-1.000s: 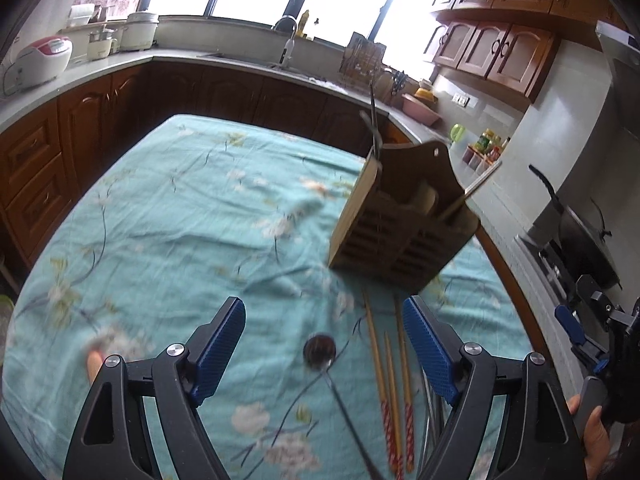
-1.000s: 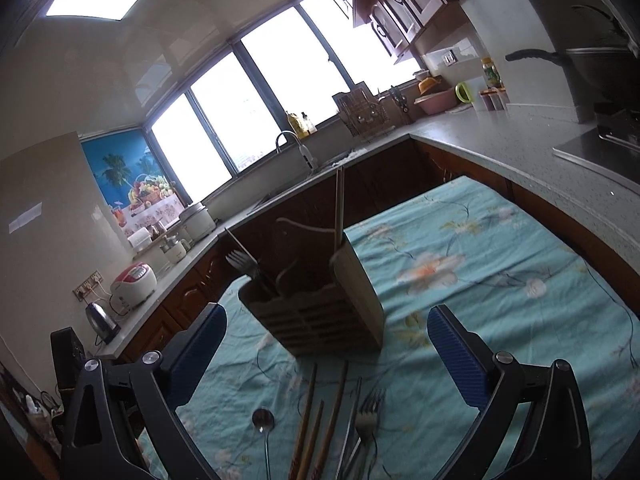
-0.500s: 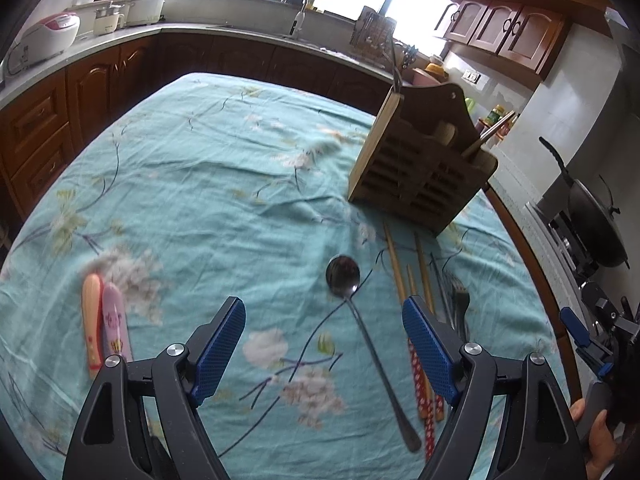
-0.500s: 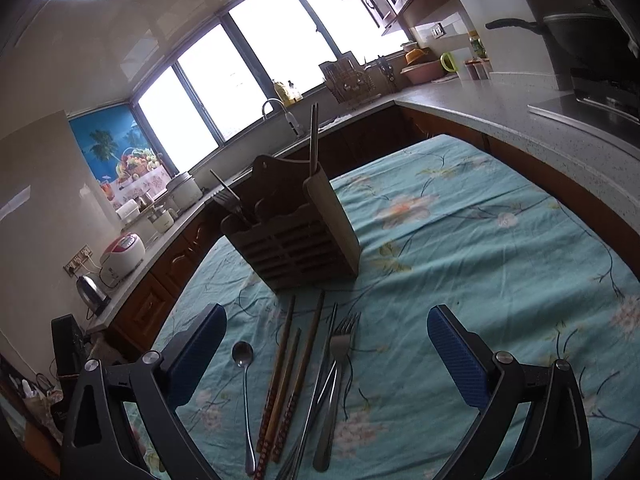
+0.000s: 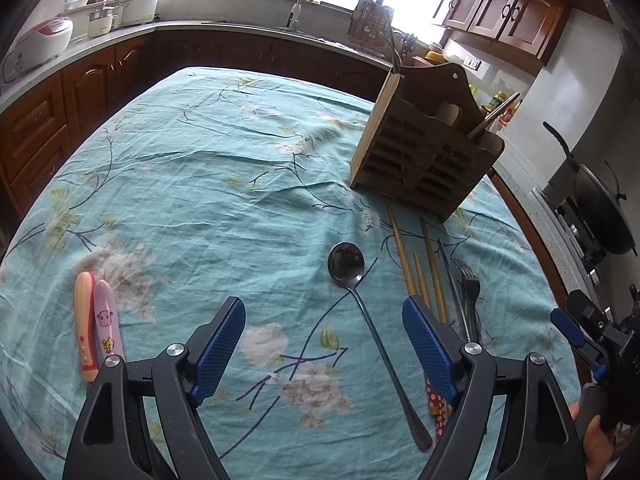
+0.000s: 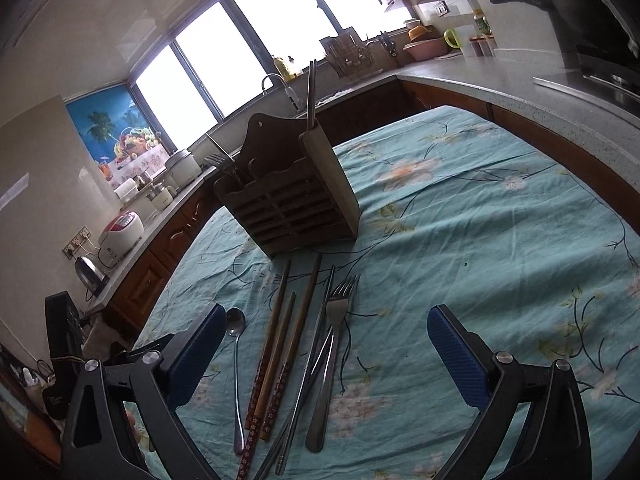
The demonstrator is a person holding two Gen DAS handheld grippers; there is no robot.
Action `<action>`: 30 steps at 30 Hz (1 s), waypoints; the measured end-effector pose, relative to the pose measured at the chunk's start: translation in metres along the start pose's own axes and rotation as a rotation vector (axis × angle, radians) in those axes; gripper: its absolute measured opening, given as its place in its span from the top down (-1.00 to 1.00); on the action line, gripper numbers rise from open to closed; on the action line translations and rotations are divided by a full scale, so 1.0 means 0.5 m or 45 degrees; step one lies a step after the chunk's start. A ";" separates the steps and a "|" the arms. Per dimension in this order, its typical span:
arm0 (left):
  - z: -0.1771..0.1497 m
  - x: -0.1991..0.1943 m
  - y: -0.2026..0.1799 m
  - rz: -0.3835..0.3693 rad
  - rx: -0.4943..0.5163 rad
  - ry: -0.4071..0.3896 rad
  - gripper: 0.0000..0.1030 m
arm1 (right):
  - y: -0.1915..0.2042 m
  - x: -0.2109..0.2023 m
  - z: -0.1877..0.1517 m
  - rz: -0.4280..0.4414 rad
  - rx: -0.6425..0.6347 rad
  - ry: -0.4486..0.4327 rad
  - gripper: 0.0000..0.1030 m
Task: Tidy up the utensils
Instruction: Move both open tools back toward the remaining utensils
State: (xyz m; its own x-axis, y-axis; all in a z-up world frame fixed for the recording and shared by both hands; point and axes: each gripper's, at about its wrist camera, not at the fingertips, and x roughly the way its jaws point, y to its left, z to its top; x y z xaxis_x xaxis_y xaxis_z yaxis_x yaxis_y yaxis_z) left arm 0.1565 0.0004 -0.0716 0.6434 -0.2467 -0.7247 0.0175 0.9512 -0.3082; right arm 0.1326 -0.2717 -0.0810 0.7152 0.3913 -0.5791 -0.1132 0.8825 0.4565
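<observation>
A wooden utensil holder (image 5: 424, 156) stands on the teal floral tablecloth (image 5: 200, 184); it also shows in the right wrist view (image 6: 292, 204), with a fork and metal chopsticks in it. In front of it lie a metal spoon (image 5: 348, 268), wooden chopsticks (image 5: 424, 268) and a fork (image 5: 468, 284). The right wrist view shows the spoon (image 6: 236, 332), the chopsticks (image 6: 284, 336), the fork (image 6: 336, 320) and metal chopsticks (image 6: 316, 360). My left gripper (image 5: 324, 344) is open and empty above the spoon's handle. My right gripper (image 6: 324, 356) is open and empty above the fork and chopsticks.
Two pink and orange plastic utensils (image 5: 96, 328) lie at the left on the cloth. Dark wooden cabinets and a grey counter (image 6: 500, 80) ring the table. A wok (image 5: 600, 208) sits on the stove at the right. A rice cooker (image 6: 120, 232) stands on the left counter.
Both grippers have pulled back and tilted down, so more of the table and the lying utensils show. Both stay open. Nothing on the table has moved.
</observation>
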 end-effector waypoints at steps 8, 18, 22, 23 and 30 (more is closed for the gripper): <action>0.023 0.040 -0.012 0.028 0.040 0.050 -0.57 | 0.007 0.051 0.009 -0.037 -0.071 0.117 -0.96; 0.060 0.112 -0.040 0.044 0.124 0.104 -0.57 | 0.010 0.140 0.032 -0.074 -0.126 0.261 -0.62; 0.074 0.145 -0.049 0.049 0.154 0.122 -0.57 | 0.006 0.176 0.036 -0.092 -0.131 0.323 -0.52; 0.076 0.155 -0.049 0.053 0.160 0.129 -0.56 | 0.004 0.182 0.037 -0.098 -0.133 0.332 -0.49; 0.074 0.211 -0.061 0.090 0.220 0.180 -0.39 | 0.000 0.215 0.043 -0.106 -0.153 0.397 -0.23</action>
State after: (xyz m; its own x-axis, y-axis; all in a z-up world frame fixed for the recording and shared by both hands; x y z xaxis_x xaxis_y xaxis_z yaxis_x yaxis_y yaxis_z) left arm 0.2523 -0.0478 -0.1159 0.5341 -0.1900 -0.8238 0.1145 0.9817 -0.1522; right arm 0.2242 -0.2350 -0.1287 0.4824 0.3611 -0.7980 -0.1569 0.9319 0.3269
